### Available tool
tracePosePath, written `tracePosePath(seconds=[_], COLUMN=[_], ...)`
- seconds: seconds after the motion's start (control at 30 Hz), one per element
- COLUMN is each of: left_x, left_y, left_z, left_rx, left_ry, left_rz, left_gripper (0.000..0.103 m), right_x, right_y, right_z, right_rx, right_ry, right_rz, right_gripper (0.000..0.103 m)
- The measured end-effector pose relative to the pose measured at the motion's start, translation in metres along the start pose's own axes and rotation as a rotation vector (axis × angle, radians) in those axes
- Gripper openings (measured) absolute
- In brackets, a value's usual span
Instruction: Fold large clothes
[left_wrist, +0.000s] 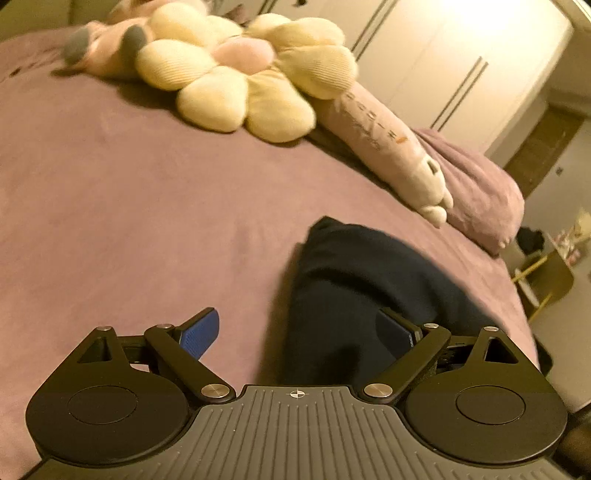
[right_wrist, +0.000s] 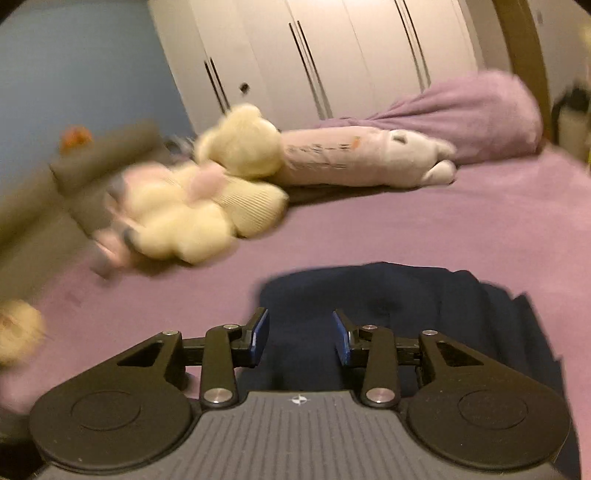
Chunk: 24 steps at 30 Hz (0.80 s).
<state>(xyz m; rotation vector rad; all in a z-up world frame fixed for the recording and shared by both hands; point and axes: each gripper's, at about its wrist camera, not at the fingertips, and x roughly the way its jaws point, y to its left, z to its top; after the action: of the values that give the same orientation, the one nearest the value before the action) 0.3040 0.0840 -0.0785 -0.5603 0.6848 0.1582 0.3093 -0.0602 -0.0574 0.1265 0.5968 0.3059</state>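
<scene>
A dark navy garment (left_wrist: 369, 288) lies folded in a compact bundle on the purple bed sheet (left_wrist: 129, 192). My left gripper (left_wrist: 301, 332) hovers over the garment's near left edge with its blue pads wide apart and nothing between them, so it is open. In the right wrist view the same garment (right_wrist: 399, 306) spreads below my right gripper (right_wrist: 300, 334). Its blue pads stand a moderate gap apart above the cloth and pinch nothing, so it is open too.
A cream flower-shaped cushion (left_wrist: 236, 70) and a long pale pink plush toy (left_wrist: 380, 136) lie at the far side of the bed. A purple pillow (left_wrist: 476, 188) sits behind the plush toy. White wardrobe doors (right_wrist: 332, 55) stand beyond the bed.
</scene>
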Motion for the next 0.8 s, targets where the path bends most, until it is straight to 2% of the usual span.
tracePosePath(seconds=[0.1, 0.13, 0.2, 0.3, 0.5, 0.6, 0.67, 0.73, 0.8], left_x=[0.026, 0.034, 0.050, 0.070, 0.093, 0.092, 0.083, 0.069, 0.044], left_y=[-0.031, -0.041, -0.060, -0.074, -0.055, -0.053, -0.048, -0.044, -0.038], left_z=[-0.008, -0.013, -0.024, -0.038, -0.055, -0.052, -0.046, -0.042, -0.046], left_rx=[0.028, 0.046, 0.096, 0.176, 0.127, 0.122, 0.101, 0.098, 0.105], left_ry=[0.005, 0.005, 0.019, 0.011, -0.008, 0.003, 0.023, 0.051, 0.057], left_rz=[-0.021, -0.025, -0.022, 0.070, 0.065, 0.058, 0.032, 0.017, 0.010], left_gripper=[0.095, 0.095, 0.099, 0.103, 0.103, 0.103, 0.103, 0.103, 0.103], right_x=[0.020, 0.021, 0.020, 0.016, 0.029, 0.040, 0.037, 0.023, 0.004], right_y=[-0.030, -0.043, -0.068, -0.083, -0.082, -0.081, -0.077, -0.079, -0.077], right_z=[-0.020, -0.025, -0.032, -0.044, -0.064, -0.060, -0.053, -0.050, -0.044], right_rx=[0.002, 0.032, 0.099, 0.120, 0.085, 0.072, 0.070, 0.103, 0.123], right_ry=[0.015, 0.009, -0.005, -0.030, -0.094, -0.093, -0.091, -0.098, -0.085], right_rz=[-0.152, -0.169, -0.165, -0.182, -0.183, -0.190, -0.179, -0.121, -0.073], right_gripper=[0.031, 0.031, 0.026, 0.026, 0.026, 0.027, 0.029, 0.040, 0.058])
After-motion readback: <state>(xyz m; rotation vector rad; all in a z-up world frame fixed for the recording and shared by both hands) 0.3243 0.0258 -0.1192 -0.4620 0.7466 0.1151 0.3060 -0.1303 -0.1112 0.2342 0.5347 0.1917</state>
